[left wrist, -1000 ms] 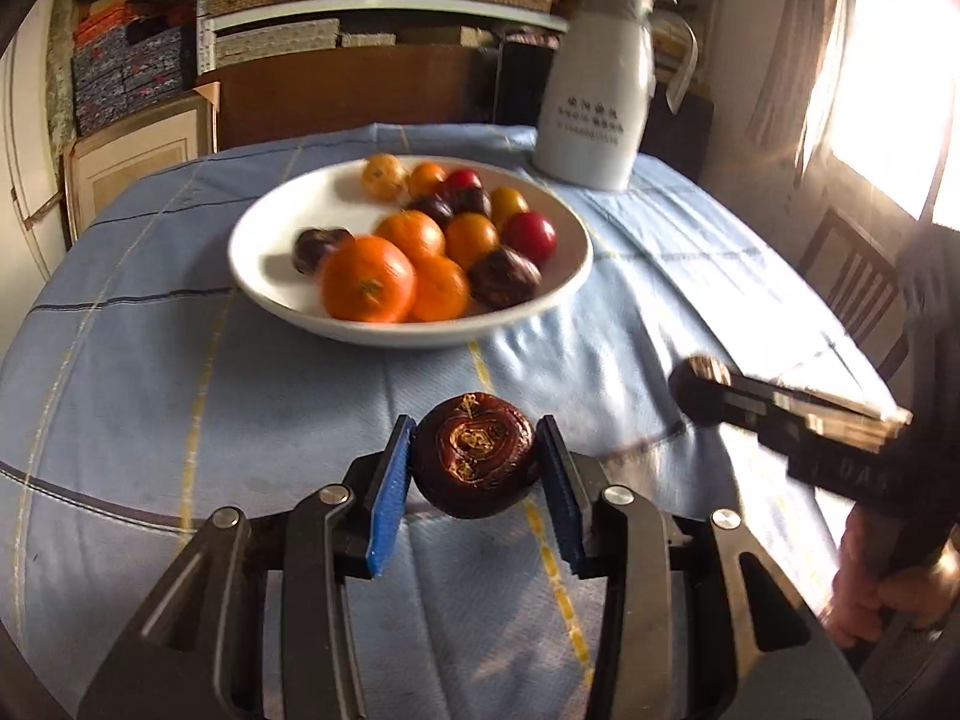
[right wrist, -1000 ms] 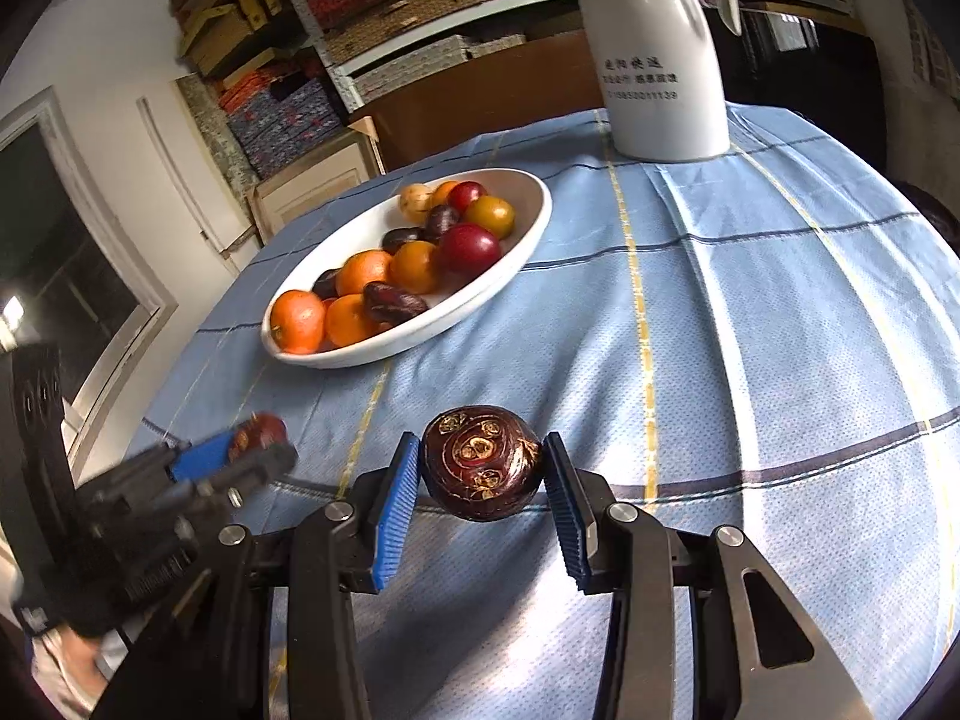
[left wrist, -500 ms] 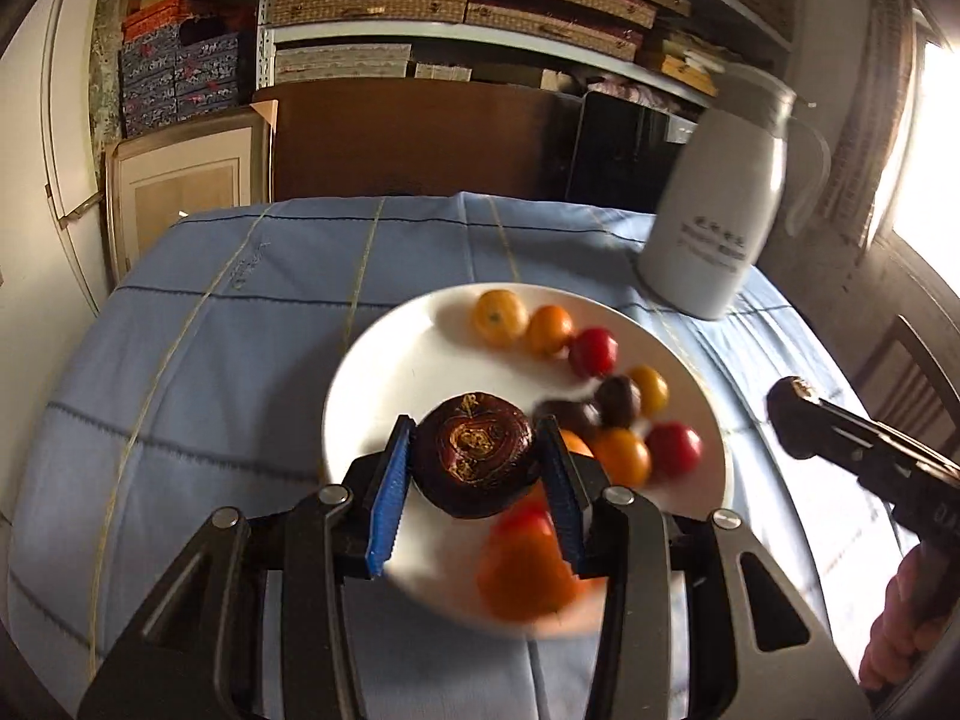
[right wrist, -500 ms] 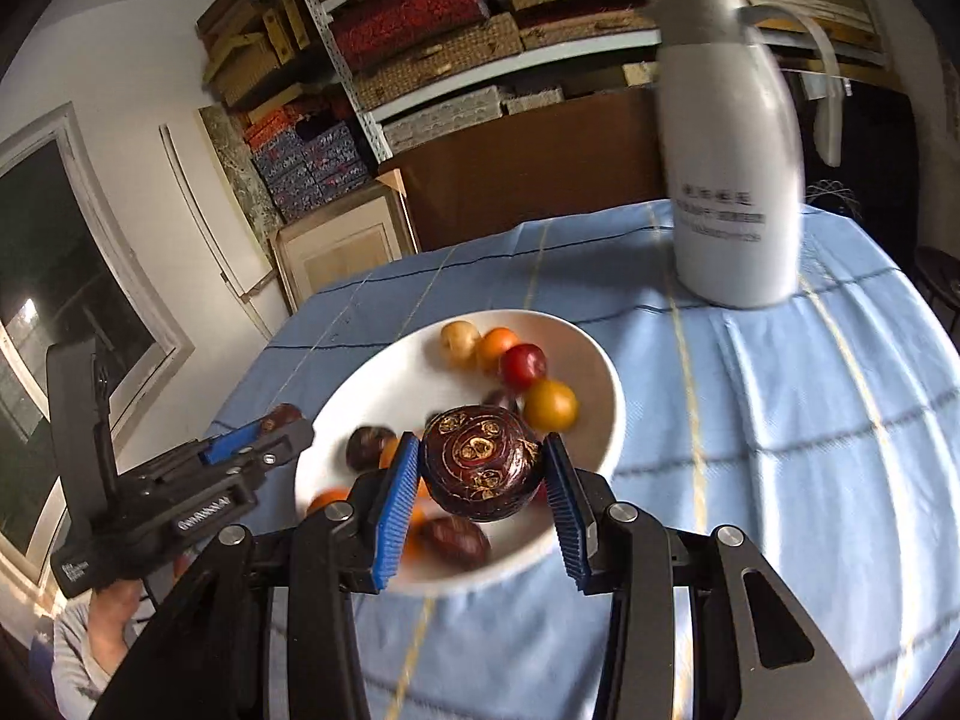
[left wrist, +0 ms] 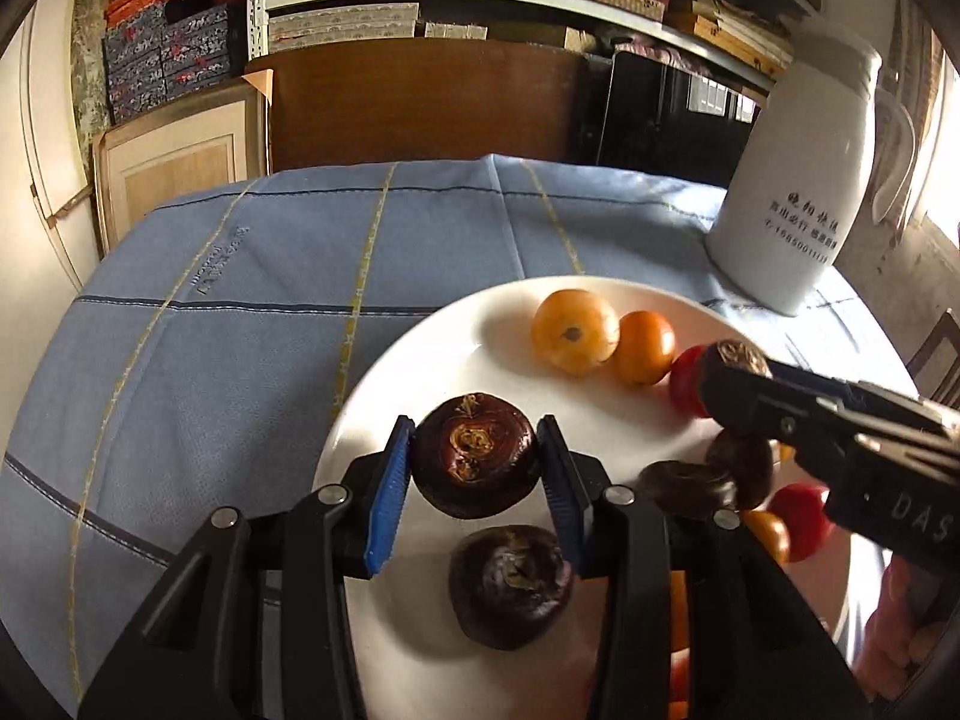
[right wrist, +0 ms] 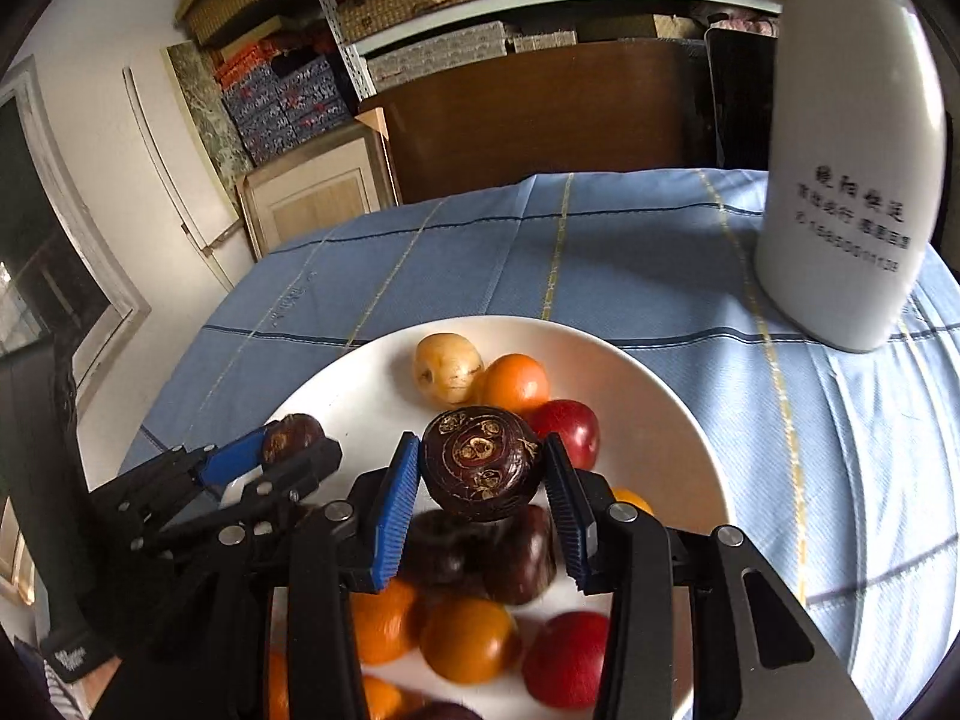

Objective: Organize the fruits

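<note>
My left gripper (left wrist: 475,468) is shut on a dark brown water chestnut (left wrist: 475,455) and holds it above the left part of the white plate (left wrist: 420,348). My right gripper (right wrist: 483,483) is shut on another dark water chestnut (right wrist: 482,463) above the plate's (right wrist: 666,396) pile of fruit. The plate holds orange, yellow, red and dark fruits. Each gripper shows in the other's view: the right one (left wrist: 735,360) at the right, the left one (right wrist: 291,438) at the left.
A tall white jug (left wrist: 792,192) stands on the blue tablecloth (left wrist: 300,276) behind the plate to the right; it also shows in the right wrist view (right wrist: 852,168). A brown board, shelves and a framed panel stand beyond the table's far edge.
Both grippers have moved forward from the near part of the table to over the plate, each still holding its water chestnut.
</note>
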A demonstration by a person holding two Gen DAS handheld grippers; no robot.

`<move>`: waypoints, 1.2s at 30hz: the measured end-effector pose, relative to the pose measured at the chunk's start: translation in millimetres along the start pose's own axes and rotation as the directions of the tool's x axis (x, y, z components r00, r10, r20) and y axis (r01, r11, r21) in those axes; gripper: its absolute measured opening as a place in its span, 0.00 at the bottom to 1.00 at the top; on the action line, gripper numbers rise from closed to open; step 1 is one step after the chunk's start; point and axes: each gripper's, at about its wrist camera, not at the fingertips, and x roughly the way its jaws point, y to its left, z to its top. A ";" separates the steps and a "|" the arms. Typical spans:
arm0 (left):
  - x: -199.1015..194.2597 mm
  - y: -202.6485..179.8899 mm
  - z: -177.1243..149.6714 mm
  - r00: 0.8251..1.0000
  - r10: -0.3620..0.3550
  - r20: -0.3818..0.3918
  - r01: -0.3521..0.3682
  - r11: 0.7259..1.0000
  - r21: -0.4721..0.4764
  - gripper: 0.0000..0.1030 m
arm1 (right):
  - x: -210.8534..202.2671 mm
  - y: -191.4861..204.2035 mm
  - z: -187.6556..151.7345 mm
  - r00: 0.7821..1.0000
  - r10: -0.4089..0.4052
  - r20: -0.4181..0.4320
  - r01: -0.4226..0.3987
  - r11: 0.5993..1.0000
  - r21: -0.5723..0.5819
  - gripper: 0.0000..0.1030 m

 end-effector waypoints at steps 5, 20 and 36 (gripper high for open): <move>3.6 0.1 -2.6 1.000 -0.005 -0.004 0.005 1.000 -0.005 0.52 | -0.8 5.3 -6.3 1.000 0.010 0.008 -0.010 1.000 -0.023 0.50; -55.6 -18.9 -24.0 0.988 0.097 0.124 -0.100 0.995 0.018 0.86 | -53.7 12.0 -18.3 0.997 0.010 0.077 -0.008 1.000 -0.028 0.52; -149.0 -30.8 -94.8 0.975 0.148 0.167 -0.136 0.987 -0.081 0.95 | -146.2 4.2 -96.9 0.978 -0.044 0.206 0.046 0.999 -0.007 0.91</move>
